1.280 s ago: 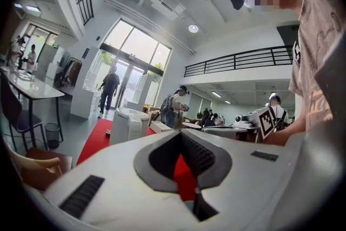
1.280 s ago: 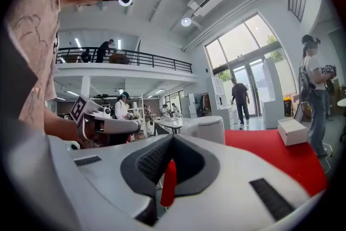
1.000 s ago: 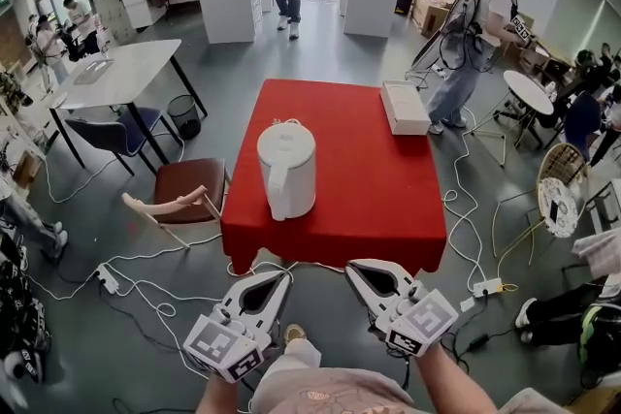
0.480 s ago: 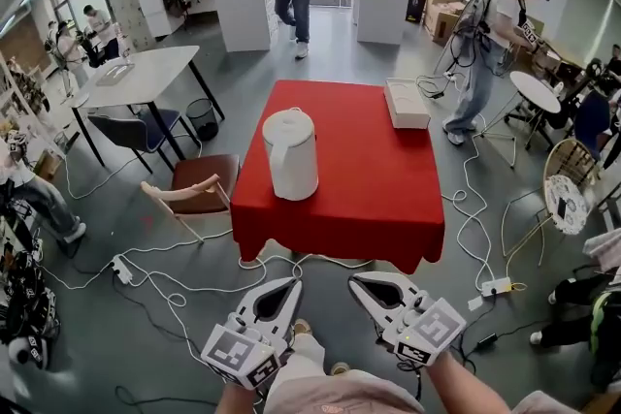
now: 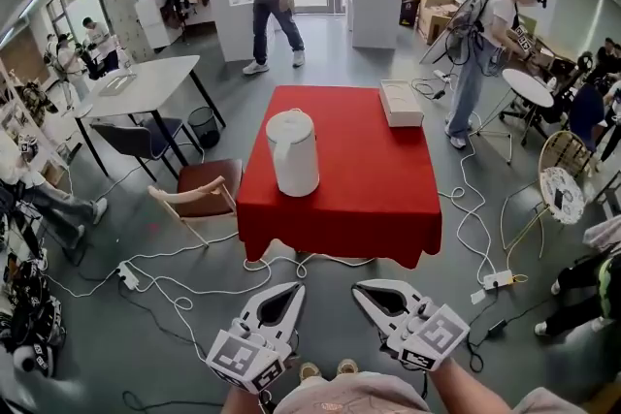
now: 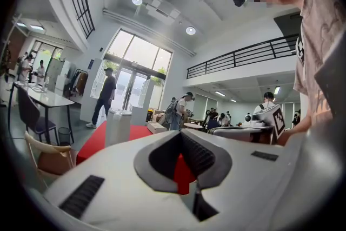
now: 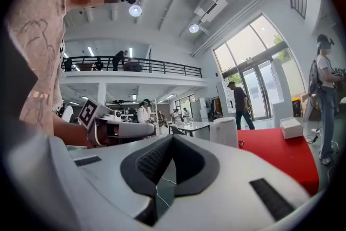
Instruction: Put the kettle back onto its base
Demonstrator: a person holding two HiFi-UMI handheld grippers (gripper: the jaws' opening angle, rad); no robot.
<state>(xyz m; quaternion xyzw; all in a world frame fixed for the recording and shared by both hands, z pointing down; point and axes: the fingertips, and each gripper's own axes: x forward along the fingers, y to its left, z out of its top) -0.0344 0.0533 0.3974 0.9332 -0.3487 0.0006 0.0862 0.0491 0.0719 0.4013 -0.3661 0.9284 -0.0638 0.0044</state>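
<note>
Head view: a white kettle (image 5: 292,152) stands upright on the red-covered bench (image 5: 374,204), toward its left side. The left hand-held gripper (image 5: 289,290) and right hand-held gripper (image 5: 366,288) hang above the floor, well short of the bench.

Left gripper view: jaws together, holding nothing; the kettle (image 6: 118,126) is far ahead.

Right gripper view: jaws together and empty; the kettle (image 7: 223,131) is ahead.

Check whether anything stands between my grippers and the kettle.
Nothing visible does. The kettle stands clear on the table; the box sits at its far right edge. Only floor with cables lies between the left gripper, the right gripper and the table.
</note>
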